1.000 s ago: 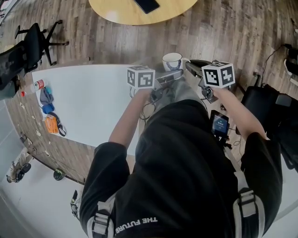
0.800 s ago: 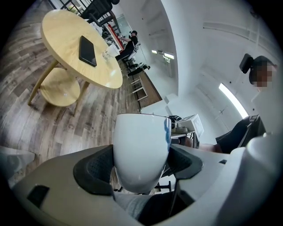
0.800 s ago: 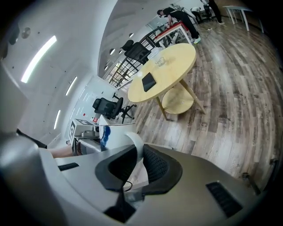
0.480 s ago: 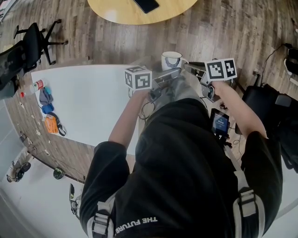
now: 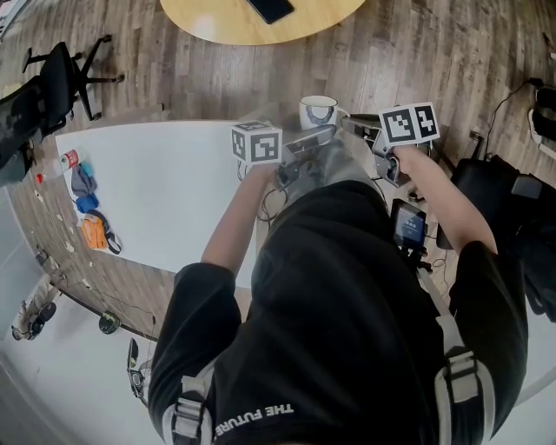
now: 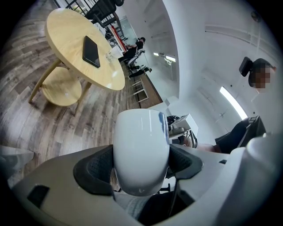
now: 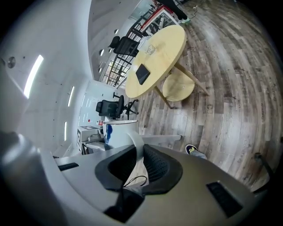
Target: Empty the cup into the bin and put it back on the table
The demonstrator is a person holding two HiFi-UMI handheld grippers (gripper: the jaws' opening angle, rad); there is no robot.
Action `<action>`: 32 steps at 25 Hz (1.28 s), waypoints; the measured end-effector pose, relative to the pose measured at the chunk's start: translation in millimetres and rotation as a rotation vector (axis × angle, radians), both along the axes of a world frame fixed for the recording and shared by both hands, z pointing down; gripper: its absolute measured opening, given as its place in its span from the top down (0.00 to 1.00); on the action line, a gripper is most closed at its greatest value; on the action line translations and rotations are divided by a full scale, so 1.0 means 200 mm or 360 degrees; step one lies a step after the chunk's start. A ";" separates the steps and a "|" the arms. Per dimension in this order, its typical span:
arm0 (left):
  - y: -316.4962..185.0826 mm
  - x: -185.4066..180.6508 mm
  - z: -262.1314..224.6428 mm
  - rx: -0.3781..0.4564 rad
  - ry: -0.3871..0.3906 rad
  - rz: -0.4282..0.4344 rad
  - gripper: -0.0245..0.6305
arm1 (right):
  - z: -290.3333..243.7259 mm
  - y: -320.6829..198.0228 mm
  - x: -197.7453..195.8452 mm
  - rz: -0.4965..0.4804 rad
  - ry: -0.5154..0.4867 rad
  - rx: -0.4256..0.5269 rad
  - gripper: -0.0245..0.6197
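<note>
A white cup (image 5: pixel 319 111) with blue inside its rim hangs in front of me, past the far edge of the white table (image 5: pixel 165 191). My left gripper (image 5: pixel 311 139) is shut on the cup's body; in the left gripper view the cup (image 6: pixel 141 150) fills the gap, with both dark pads (image 6: pixel 93 170) pressed on its sides. My right gripper (image 5: pixel 354 123) comes in from the right, shut on the cup's handle. In the right gripper view the handle (image 7: pixel 137 143) runs down between the pads. I cannot see what the cup holds. No bin shows in any view.
A round wooden table (image 5: pixel 261 26) with a dark phone (image 5: pixel 271 9) stands beyond on the wood floor. A black office chair (image 5: pixel 61 78) is at the far left. A bottle (image 5: pixel 68 161) and cloths (image 5: pixel 87 204) lie left of the white table. Black gear (image 5: pixel 495 191) sits at the right.
The right gripper has rolled about its own axis, so its marker cube shows a different face. Cup and left gripper have hardly moved.
</note>
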State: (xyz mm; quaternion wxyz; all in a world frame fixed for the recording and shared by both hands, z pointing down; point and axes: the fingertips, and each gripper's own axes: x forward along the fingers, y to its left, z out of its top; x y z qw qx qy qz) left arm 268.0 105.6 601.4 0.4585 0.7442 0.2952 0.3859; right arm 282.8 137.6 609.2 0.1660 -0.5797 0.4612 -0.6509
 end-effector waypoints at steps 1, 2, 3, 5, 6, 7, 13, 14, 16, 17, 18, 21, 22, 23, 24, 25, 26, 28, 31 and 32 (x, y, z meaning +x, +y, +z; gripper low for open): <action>0.00 0.00 0.00 -0.0005 -0.0002 0.0004 0.41 | 0.00 0.00 0.00 0.0001 -0.0001 -0.0001 0.88; 0.00 0.01 0.00 -0.0008 -0.0003 0.0008 0.41 | 0.00 0.00 0.01 0.0001 0.0000 -0.0003 0.88; 0.00 0.01 0.01 -0.0010 -0.0004 0.0011 0.41 | 0.00 0.00 0.01 0.0001 0.0002 -0.0004 0.88; 0.00 0.01 0.01 -0.0008 0.0001 0.0017 0.41 | 0.00 0.00 0.02 -0.0002 0.0012 -0.0002 0.88; 0.00 0.01 0.01 0.0000 0.0010 0.0021 0.41 | 0.00 0.00 0.02 -0.0003 0.0023 0.0002 0.88; 0.00 0.02 0.00 0.0015 0.0023 0.0023 0.41 | 0.00 0.00 0.02 -0.0003 0.0040 0.0006 0.88; -0.02 0.07 -0.09 0.0175 0.0200 0.0028 0.41 | -0.09 -0.03 0.10 -0.0062 0.0363 0.0062 0.88; -0.02 0.08 -0.12 0.0215 0.0247 0.0036 0.41 | -0.13 -0.04 0.12 -0.0093 0.0462 0.0072 0.88; -0.04 0.10 -0.19 0.0312 0.0357 0.0042 0.41 | -0.21 -0.07 0.17 -0.0164 0.0694 0.0103 0.88; -0.05 0.11 -0.23 0.0369 0.0418 0.0037 0.41 | -0.26 -0.09 0.19 -0.0199 0.0823 0.0127 0.88; -0.06 0.12 -0.27 0.0432 0.0484 0.0030 0.41 | -0.32 -0.11 0.21 -0.0233 0.0962 0.0155 0.88; -0.08 0.15 -0.41 0.0690 0.0708 0.0011 0.41 | -0.52 -0.16 0.26 -0.0345 0.1443 0.0251 0.88; -0.09 0.15 -0.47 0.0794 0.0786 -0.0001 0.41 | -0.60 -0.18 0.26 -0.0380 0.1598 0.0282 0.88; -0.11 0.14 -0.52 0.0893 0.0858 -0.0019 0.41 | -0.67 -0.21 0.25 -0.0406 0.1734 0.0311 0.88; -0.14 0.13 -0.58 0.0980 0.0918 -0.0048 0.41 | -0.74 -0.24 0.24 -0.0424 0.1845 0.0342 0.88; -0.18 0.12 -0.63 0.1052 0.0963 -0.0090 0.41 | -0.80 -0.28 0.22 -0.0440 0.1929 0.0379 0.88; -0.22 0.10 -0.68 0.1110 0.0993 -0.0146 0.41 | -0.85 -0.32 0.20 -0.0460 0.1987 0.0423 0.88; -0.32 0.05 -0.77 0.1192 0.1018 -0.0289 0.41 | -0.94 -0.43 0.15 -0.0525 0.2048 0.0533 0.88; -0.51 -0.10 -0.85 0.1291 0.0987 -0.0520 0.41 | -1.01 -0.64 0.01 -0.0676 0.2056 0.0710 0.88; -0.58 -0.16 -0.87 0.1328 0.0961 -0.0601 0.41 | -1.03 -0.72 -0.06 -0.0740 0.2048 0.0772 0.88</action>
